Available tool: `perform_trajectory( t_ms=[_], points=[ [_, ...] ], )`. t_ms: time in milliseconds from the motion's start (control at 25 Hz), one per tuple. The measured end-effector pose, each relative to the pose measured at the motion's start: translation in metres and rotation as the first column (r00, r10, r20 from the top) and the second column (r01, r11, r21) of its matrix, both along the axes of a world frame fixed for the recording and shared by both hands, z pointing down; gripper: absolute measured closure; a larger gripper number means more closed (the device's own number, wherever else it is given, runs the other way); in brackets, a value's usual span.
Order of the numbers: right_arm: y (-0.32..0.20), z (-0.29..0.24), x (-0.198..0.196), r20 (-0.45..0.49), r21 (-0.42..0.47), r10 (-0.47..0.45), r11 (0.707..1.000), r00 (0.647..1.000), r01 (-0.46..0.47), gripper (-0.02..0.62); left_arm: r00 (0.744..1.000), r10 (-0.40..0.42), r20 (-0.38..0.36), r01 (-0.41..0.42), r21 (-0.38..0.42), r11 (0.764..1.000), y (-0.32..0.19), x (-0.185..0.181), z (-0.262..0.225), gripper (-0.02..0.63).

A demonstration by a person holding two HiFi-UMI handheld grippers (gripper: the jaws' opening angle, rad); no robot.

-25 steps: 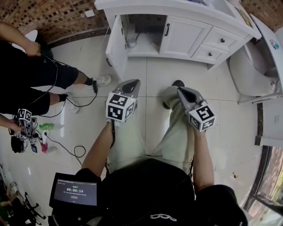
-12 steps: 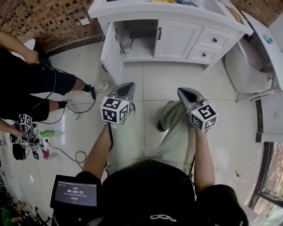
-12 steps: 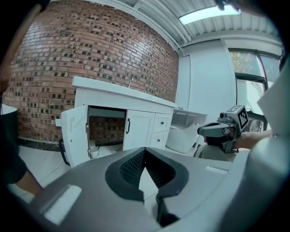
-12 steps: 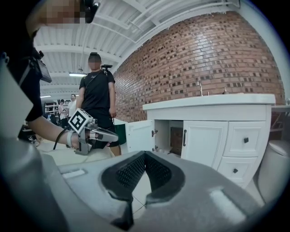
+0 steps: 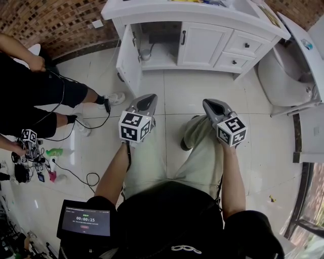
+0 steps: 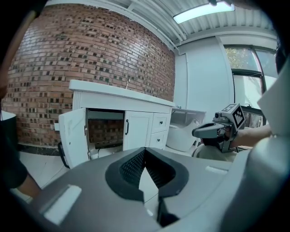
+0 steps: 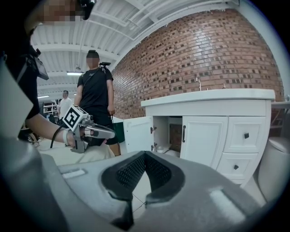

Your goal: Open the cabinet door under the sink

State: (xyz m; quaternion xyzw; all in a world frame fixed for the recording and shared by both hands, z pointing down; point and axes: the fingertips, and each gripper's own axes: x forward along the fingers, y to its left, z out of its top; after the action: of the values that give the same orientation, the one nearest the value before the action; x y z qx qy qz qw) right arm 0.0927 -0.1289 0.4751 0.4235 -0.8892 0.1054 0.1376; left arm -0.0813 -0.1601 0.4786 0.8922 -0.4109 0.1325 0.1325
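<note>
Jaws are pressed together and empty on both the left gripper (image 5: 146, 98) and the right gripper (image 5: 208, 103), which hang over the tiled floor (image 5: 172, 91). The cabinet door (image 5: 126, 56) of the white vanity (image 5: 202, 15) stands swung open, well apart from both.

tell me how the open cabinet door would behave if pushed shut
The open door looks like a rigid painted panel, so it should probably swing as one piece without flexing. Hung on hinges, it would likely pivot under a light push rather than slide. Its smooth white face may be slippery to grip.
</note>
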Motion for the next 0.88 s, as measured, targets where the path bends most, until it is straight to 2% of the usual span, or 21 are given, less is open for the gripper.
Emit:
perform_trajectory(
  t_ms=[880],
  points=[
    [-0.013, 0.015, -0.023, -0.007, -0.025, -0.027, 0.999, 1.0, 0.027, 0.603, 0.999, -0.025, -0.032, 0.026, 0.017, 1.0, -0.002, -0.029, -0.002, 0.589]
  ],
)
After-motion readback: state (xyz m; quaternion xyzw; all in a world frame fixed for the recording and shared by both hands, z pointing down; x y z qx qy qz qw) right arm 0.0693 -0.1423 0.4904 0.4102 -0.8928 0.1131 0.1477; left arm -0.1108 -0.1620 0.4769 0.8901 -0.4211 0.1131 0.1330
